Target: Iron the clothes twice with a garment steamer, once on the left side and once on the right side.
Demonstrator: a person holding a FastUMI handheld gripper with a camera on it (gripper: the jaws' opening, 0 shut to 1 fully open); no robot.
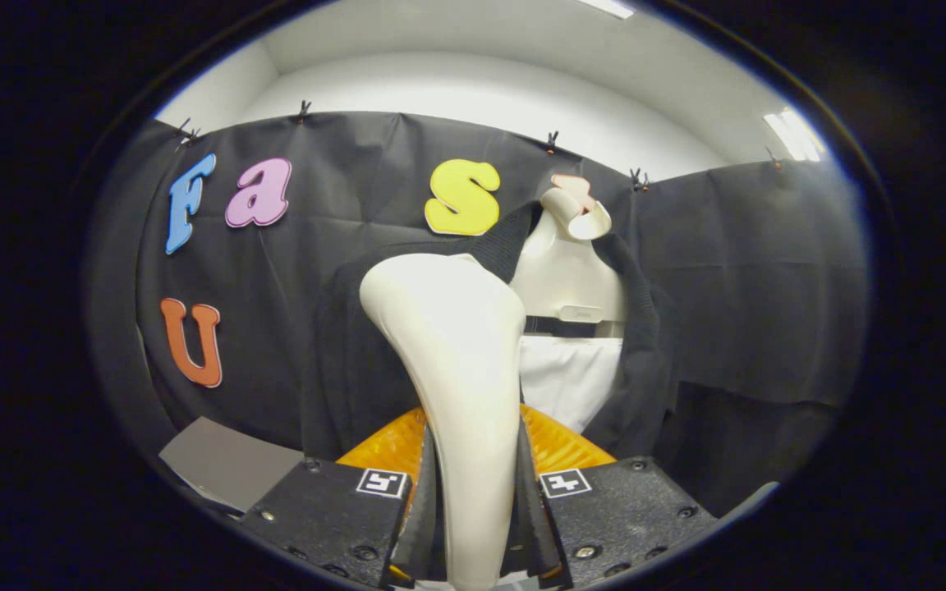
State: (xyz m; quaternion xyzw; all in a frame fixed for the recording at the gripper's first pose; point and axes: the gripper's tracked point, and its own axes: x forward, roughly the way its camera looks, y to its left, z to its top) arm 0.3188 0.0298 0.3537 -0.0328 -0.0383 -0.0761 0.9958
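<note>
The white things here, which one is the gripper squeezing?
The garment steamer: the gripper has both fingers pressed on its handle. The white mannequin stands beyond it, wearing the black jacket, untouched.

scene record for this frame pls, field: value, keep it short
gripper: gripper shut on the garment steamer, one finger on each side of its handle
steamer: white garment steamer held upright, head up and near the garment
garment: dark jacket hanging open on a white mannequin torso, white layer under it
steamer position: in front of the jacket panel left of the mannequin; contact cannot be told
backdrop: black cloth wall behind the mannequin
</note>
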